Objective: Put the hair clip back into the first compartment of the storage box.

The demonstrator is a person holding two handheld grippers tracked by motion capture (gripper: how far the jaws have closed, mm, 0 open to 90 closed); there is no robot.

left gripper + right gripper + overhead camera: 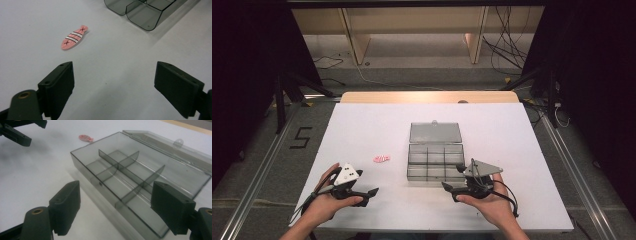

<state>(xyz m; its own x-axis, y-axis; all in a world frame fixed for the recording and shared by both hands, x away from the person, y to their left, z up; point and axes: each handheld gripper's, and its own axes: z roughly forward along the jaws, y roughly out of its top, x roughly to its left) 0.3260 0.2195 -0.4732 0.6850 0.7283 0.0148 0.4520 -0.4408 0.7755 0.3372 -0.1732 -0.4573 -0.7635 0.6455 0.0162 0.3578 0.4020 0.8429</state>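
Note:
A small pink fish-shaped piece [381,159] with white stripes lies flat on the white table, left of an open smoky-clear compartment box [434,161]. The box's lid [435,132] is folded back flat, and its compartments look empty. My left gripper [370,196] is open near the front edge, nothing between its jaws. In the left gripper view the left gripper [114,77] has the fish [74,37] ahead to its left and the box corner [146,15] beyond. My right gripper [452,177] is open by the box's front right corner. The right gripper view shows the right gripper [115,202] facing the box [120,167], the fish [85,137] beyond it.
The white table top [362,130] has a wooden strip [427,97] along its far edge. The left gripper's jaw tips [17,132] show at the upper left of the right gripper view. Cables and stand legs lie on the floor beyond the table.

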